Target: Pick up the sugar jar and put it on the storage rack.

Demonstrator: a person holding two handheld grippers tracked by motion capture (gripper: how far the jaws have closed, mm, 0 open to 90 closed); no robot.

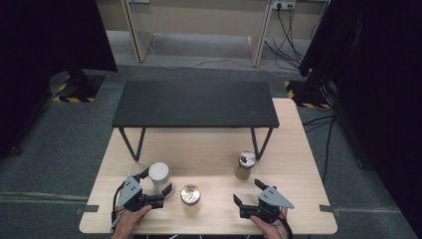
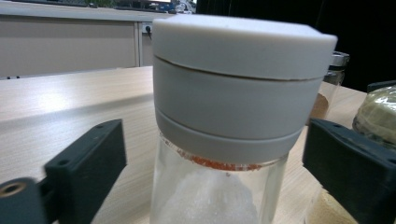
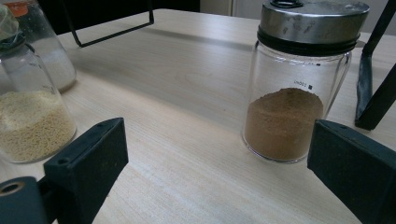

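A: While the left gripper [image 1: 160, 188] sits at the table's near left, are its 2 jaws closed?

B: No, spread wide around the clear glass jar with the grey lid [image 1: 159, 178], not touching it.

A: And the right gripper [image 1: 247, 191]?

B: Also wide apart, empty. Its view shows brown powder in the steel-lidded glass jar [image 3: 299, 88].

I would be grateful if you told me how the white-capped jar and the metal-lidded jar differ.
The white-capped jar has a thick white cap and holds white granules; the metal-lidded jar has a shiny steel lid over brown powder. The white-capped jar stands between the open jaws of the left gripper, while the metal-lidded jar stands apart, ahead of the open right gripper. Both are clear glass, upright on the table.
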